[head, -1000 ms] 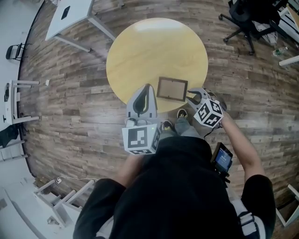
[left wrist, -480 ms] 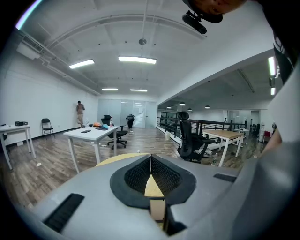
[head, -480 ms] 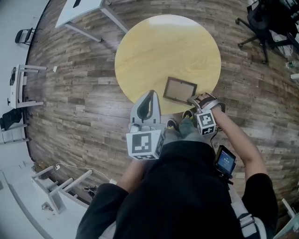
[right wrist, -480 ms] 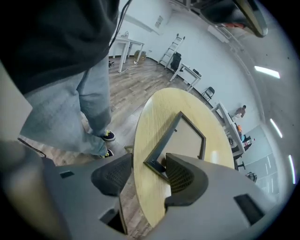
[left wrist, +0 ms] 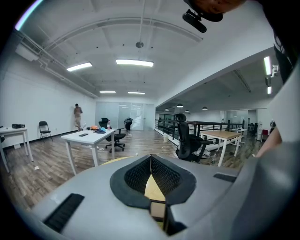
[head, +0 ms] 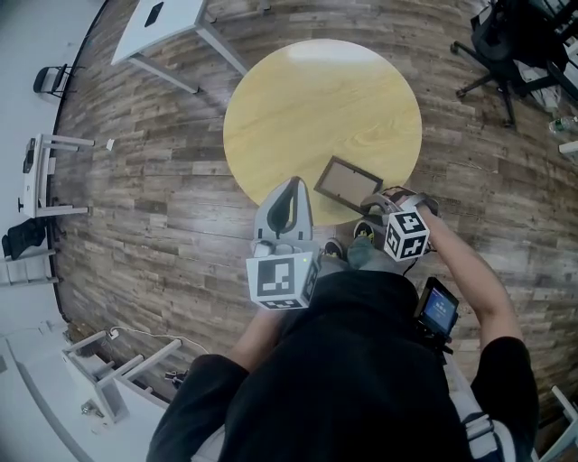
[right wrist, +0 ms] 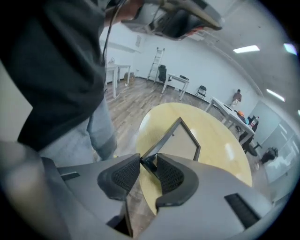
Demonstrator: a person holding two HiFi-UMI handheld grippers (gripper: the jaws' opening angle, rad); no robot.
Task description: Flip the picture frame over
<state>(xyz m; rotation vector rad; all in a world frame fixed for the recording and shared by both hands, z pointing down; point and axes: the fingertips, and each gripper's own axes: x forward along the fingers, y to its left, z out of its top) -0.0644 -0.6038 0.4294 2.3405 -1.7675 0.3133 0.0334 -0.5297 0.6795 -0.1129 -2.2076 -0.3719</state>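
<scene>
- Frame [head: 348,180] lies on the round yellow table [head: 307,99], on the side nearest the person and close to the rim. It sits askew to the edge.
- Frame has a dark border round a pale tan panel. Can't tell which face is up.
- Right tongs [head: 372,200] are at the frame's near corner and angled down. Their marker cube [head: 406,235] hangs just off the table edge.
- Right gripper view: the tongs [right wrist: 147,161] are closing, with the frame [right wrist: 180,140] corner between the jaws. The dark corner edge runs along one pad, and a gap shows beside the other pad lower down. No firm clamp to be seen.
- In that view the rest of the frame runs away from the tongs across the table [right wrist: 220,140]. Can't tell whether the near corner is raised off the top.
- Left tongs [head: 291,180] are held over the table's near edge, left of the frame and apart from it.
- Left gripper view: the tongs [left wrist: 151,159] have their tips together with nothing between them. They aim out across the room, roughly level.
- Surroundings: a plank floor [head: 144,198], a white desk [head: 167,23] beyond the table and a black chair [head: 492,36] off to the right.
- A small lit screen [head: 438,307] sits at the person's right hip.
</scene>
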